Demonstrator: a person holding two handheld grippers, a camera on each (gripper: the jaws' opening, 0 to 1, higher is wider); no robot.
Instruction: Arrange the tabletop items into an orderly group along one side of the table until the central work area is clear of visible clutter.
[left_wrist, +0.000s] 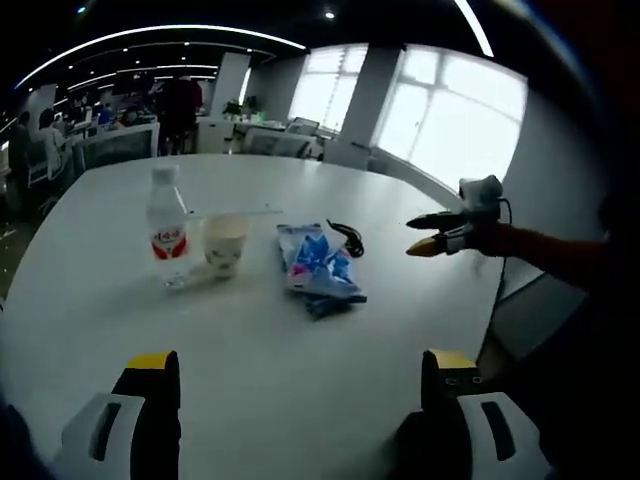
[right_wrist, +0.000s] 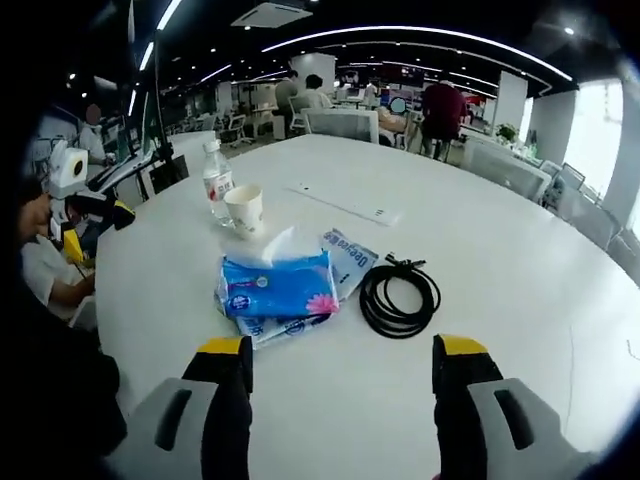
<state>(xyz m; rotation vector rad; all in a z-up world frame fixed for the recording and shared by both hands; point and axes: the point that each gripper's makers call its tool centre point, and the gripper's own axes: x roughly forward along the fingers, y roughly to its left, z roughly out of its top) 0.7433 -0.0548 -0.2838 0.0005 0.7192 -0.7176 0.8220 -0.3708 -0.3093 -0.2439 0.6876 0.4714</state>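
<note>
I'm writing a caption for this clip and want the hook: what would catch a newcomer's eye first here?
Probably the blue tissue pack lying mid-table on the white table, with a coiled black cable just beside it. Farther along stand a water bottle with a red label and a paper cup, close together. Both grippers hover open over the near edge: the right gripper faces the tissue pack, and the left gripper faces the same group of items.

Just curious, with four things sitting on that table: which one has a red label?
The clear water bottle with the white cap. It stands upright beside the paper cup; the tissue pack is blue and the coiled cable black.
</note>
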